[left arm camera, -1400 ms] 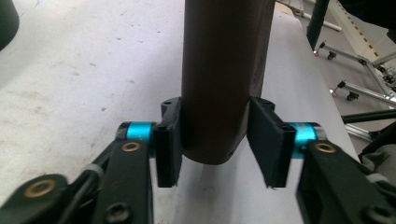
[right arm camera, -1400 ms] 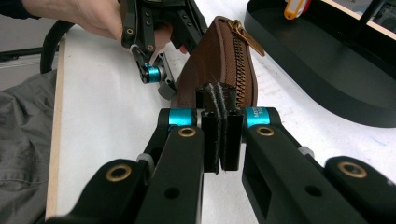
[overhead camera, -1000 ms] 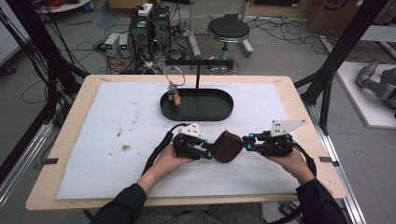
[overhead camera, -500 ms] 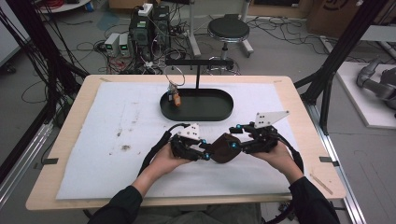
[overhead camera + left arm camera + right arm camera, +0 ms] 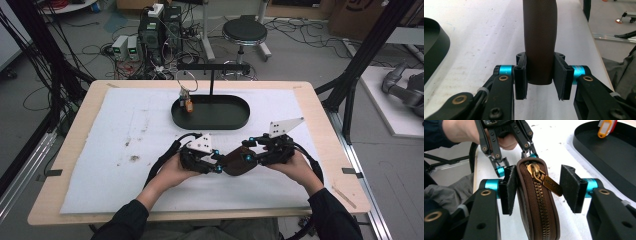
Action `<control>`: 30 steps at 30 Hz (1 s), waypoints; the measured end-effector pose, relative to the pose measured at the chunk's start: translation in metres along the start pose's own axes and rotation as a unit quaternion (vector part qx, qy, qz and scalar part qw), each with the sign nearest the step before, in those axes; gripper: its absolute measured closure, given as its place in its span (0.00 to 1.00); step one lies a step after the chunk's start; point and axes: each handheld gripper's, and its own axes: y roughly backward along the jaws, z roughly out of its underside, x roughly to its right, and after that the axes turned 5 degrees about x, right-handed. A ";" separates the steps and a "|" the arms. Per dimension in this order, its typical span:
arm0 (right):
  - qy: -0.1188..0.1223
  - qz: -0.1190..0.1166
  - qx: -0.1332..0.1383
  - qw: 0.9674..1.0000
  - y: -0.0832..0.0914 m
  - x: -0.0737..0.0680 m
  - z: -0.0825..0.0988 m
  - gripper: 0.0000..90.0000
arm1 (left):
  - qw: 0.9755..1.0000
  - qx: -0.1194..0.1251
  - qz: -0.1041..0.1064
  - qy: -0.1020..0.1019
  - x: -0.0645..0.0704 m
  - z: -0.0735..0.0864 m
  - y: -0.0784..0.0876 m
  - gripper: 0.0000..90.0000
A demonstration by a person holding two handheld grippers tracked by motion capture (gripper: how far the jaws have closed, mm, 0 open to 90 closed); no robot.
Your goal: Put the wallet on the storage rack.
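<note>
Held just above the bench, the small brown zip pouch point(image 5: 536, 202) (light, soft-sided) is pinched by the left gripper point(image 5: 540, 75), while the right gripper point(image 5: 541, 190) gapes around its brass zipper pull point(image 5: 546, 181), the best handhold.

The high view looks forward and down over the whole table point(image 5: 75, 150). Each gripper view sits low and close, facing the other across the brown pouch point(image 5: 536, 202), which all three share.
</note>
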 end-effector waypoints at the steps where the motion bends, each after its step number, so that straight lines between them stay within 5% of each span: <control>1: 0.004 -0.003 0.001 1.000 0.001 0.000 0.000 0.57 | 1.000 0.001 0.003 -0.002 0.000 0.000 0.000 0.73; 10: 0.015 -0.027 -0.007 1.000 0.004 -0.001 0.001 0.59 | 1.000 -0.006 0.012 -0.018 0.003 -0.004 0.003 0.74; 14: 0.014 -0.013 0.008 1.000 0.004 -0.004 -0.002 0.49 | 1.000 -0.001 0.013 -0.017 0.001 -0.005 0.006 0.74; 19: 0.026 -0.019 -0.002 0.999 -0.001 -0.006 -0.003 0.57 | 1.000 -0.009 0.015 -0.025 0.002 -0.005 0.006 0.74; 30: 0.034 -0.027 0.044 0.998 0.010 -0.008 -0.005 0.73 | 0.998 0.063 0.020 0.001 -0.002 -0.004 0.013 0.67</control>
